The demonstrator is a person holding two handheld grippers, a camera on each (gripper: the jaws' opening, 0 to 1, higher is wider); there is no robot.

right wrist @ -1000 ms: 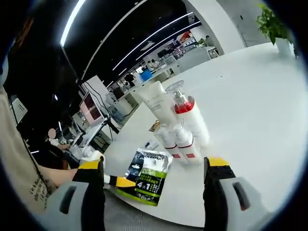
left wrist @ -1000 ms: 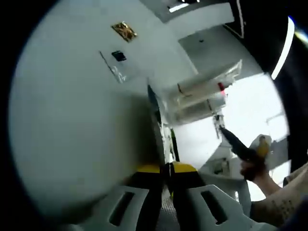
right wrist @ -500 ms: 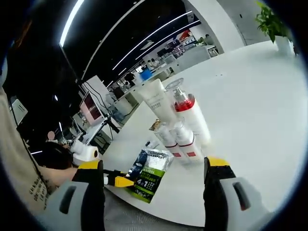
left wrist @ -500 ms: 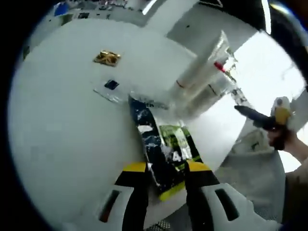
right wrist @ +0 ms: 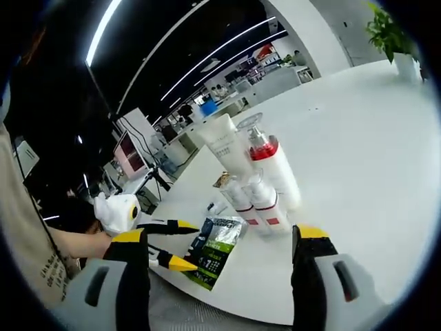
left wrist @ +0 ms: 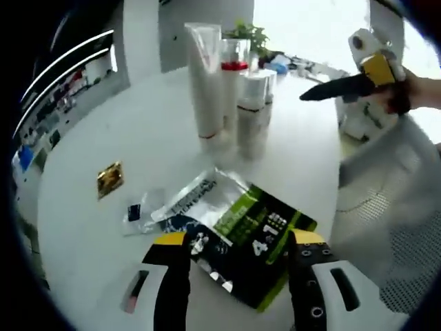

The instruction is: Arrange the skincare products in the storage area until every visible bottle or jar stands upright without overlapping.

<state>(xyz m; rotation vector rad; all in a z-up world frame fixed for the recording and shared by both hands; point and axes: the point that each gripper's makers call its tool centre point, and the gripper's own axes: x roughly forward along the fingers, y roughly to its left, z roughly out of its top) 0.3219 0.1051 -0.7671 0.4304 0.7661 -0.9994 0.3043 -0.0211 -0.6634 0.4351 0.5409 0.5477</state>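
Note:
A white tube (left wrist: pixel 202 81), a pump bottle with a red collar (left wrist: pixel 233 74) and two small white bottles (left wrist: pixel 252 105) stand upright in a tight group on the round white table (left wrist: pixel 103 124). A dark and green pouch (left wrist: pixel 242 236) lies flat near the table's edge, between the wide-apart jaws of my left gripper (left wrist: pixel 238 240), which is open. The right gripper view has the same tube (right wrist: pixel 224 141), pump bottle (right wrist: pixel 273 167), small bottles (right wrist: pixel 251 201) and pouch (right wrist: pixel 217 247), with my left gripper (right wrist: pixel 180 244) beside the pouch. My right gripper (right wrist: pixel 220 234) is open with nothing between its jaws, hovering short of the table.
A gold sachet (left wrist: pixel 110 178) and a small clear sachet with a dark square (left wrist: pixel 136 212) lie left of the pouch. My right gripper (left wrist: pixel 331 88), held in a hand, hangs past the table's edge. A potted plant (right wrist: pixel 389 33) stands at the table's far side.
My left gripper has gone from shut on the pouch to wide open, and the pouch now lies flat on the table. The left view swung round; the right view held still.

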